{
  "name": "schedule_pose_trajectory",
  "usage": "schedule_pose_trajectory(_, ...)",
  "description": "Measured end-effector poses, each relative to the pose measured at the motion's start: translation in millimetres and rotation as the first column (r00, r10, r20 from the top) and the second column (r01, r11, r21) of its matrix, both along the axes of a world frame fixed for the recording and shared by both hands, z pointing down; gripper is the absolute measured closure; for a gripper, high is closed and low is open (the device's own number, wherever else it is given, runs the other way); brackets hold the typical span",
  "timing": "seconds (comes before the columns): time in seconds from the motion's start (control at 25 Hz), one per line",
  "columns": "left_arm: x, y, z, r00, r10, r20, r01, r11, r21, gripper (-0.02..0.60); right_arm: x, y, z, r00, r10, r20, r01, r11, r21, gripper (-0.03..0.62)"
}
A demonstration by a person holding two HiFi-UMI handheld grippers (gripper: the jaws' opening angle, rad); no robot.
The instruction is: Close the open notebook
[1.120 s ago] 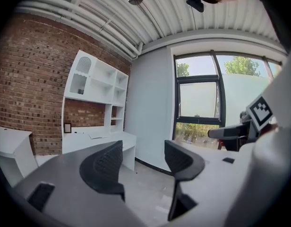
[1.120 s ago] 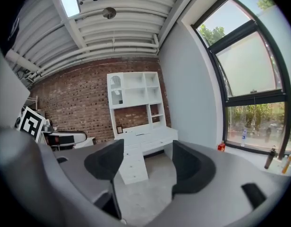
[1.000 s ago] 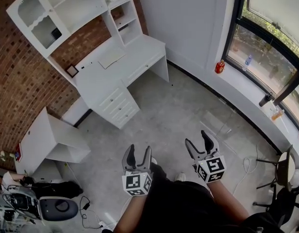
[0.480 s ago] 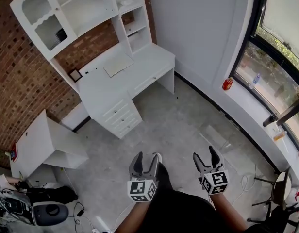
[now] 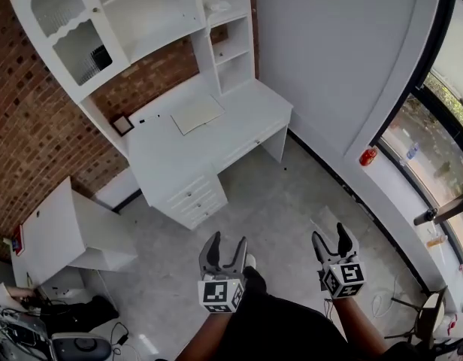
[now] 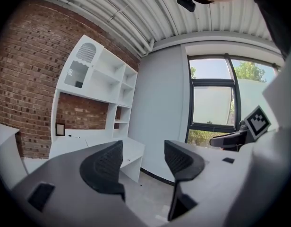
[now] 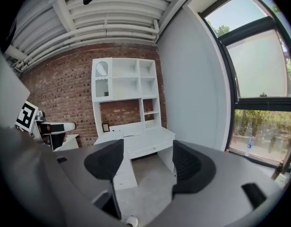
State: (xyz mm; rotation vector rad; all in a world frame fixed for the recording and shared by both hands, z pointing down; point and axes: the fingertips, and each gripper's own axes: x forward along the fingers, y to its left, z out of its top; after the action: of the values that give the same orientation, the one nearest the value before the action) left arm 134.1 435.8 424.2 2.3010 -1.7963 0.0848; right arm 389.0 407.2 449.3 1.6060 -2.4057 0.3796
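The notebook (image 5: 197,116) is lying open and flat on the desk (image 5: 175,160), near the back, below the shelves (image 5: 141,13). Its pages are showing pale cream against the white top, and it is sitting slightly askew to the desk's edge. A small dark frame (image 5: 122,124) is standing to its left, against the brick wall.

Both grippers are hanging over the grey floor (image 5: 292,201), well apart from the desk. The left gripper (image 5: 225,243) is holding its jaws spread with only air between them. The right gripper (image 5: 331,237) is likewise gaping and gripping nothing, pointing toward the desk.
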Motion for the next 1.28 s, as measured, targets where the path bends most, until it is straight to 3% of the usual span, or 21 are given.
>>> schedule_pose_trajectory(0.2,-42,-64,-10,1.0,-0.02,-0.022,0.021,1.0,0.006,0.325,-46,-69,-7,1.0,-0.026,0.008,0.026,1.0,-0.006,0.284)
schedule_pose_trajectory(0.36,-71,-108,-12,1.0,-0.009,0.017,0.009,1.0,0.008,0.325,-96,-107,0,0.996,-0.084,0.005,0.084,0.996,-0.036,0.279)
schedule_pose_trajectory(0.64,-119,-168,-3,0.999,-0.026,-0.024,0.026,1.0,0.0,0.325,-158,-165,7,0.986,-0.165,-0.004,0.163,0.98,-0.113,0.253)
schedule_pose_trajectory(0.92,-144,-191,-7,0.998,-0.037,-0.053,0.039,0.999,0.024,0.325,-196,-189,12,0.975,-0.223,-0.016,0.219,0.966,-0.135,0.253)
schedule_pose_trajectory(1.28,-173,-195,8,0.989,-0.117,-0.093,0.116,0.993,-0.013,0.325,-249,-214,15,0.941,-0.335,0.039,0.337,0.929,-0.154,0.253)
